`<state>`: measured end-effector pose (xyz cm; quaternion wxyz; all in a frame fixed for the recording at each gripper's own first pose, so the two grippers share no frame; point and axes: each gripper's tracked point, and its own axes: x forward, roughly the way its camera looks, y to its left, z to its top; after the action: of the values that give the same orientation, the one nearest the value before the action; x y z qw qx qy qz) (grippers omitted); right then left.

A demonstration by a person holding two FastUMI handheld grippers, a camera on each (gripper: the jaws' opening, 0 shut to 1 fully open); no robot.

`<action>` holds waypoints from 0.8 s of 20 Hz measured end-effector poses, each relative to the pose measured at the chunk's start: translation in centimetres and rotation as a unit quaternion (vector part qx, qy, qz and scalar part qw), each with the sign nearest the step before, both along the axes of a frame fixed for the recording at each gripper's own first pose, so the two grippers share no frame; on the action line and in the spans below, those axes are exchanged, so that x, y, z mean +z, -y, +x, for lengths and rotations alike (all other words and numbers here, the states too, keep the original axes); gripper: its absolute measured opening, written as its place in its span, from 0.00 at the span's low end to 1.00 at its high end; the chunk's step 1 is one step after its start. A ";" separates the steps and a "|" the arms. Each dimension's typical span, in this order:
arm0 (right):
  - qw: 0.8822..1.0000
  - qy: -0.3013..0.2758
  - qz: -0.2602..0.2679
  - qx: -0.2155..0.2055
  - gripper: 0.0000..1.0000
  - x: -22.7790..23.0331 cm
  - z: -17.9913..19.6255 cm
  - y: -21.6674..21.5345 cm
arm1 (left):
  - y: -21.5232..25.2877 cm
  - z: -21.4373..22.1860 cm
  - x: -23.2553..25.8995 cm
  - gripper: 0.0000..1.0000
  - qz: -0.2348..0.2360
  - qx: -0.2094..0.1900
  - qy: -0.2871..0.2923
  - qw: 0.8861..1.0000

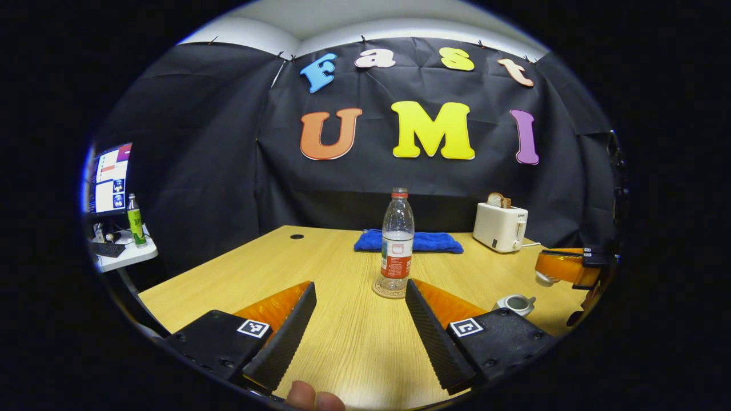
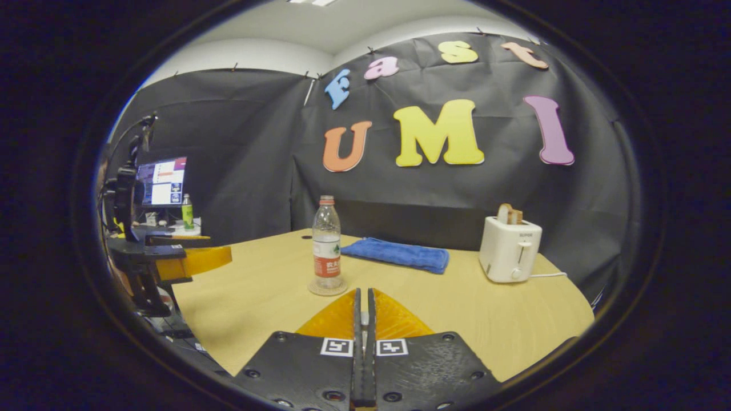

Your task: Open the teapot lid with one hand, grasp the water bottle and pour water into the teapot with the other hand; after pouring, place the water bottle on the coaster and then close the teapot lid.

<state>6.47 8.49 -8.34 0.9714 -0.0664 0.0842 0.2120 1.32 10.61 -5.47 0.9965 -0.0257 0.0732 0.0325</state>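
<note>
In the left gripper view, our left tongs are spread wide over the counter, nothing between them, with a fingertip at the bottom edge. Just beyond their tips the bottle stands upright on the coaster, cap on. To the right, near the counter's edge, sits the teapot, its top looking open, and above it the right tongs come in from the side. Farther back lie a blue towel and a toaster with bread in it.

In the right gripper view, our right tongs are pressed together, though we cannot tell if anything sits between them. Past them the bottle stands on the coaster; the towel and toaster lie behind, the left tongs off to the left.
</note>
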 end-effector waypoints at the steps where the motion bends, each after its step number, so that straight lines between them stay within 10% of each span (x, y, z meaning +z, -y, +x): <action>1: 1.000 0.002 -0.005 0.002 0.00 -0.5 0.3 -0.3 | -0.2 -0.7 0.4 0.98 -0.004 0.004 0.006 1.000; 16: 1.000 -0.019 -0.013 0.012 0.00 -5.1 1.0 -0.6 | -0.7 -2.3 1.9 0.98 -0.003 0.015 0.024 1.000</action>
<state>7.49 9.06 -13.46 0.9661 -0.0756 0.1042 0.2236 -0.96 11.32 -3.61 0.9973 -0.0308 0.0490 0.0461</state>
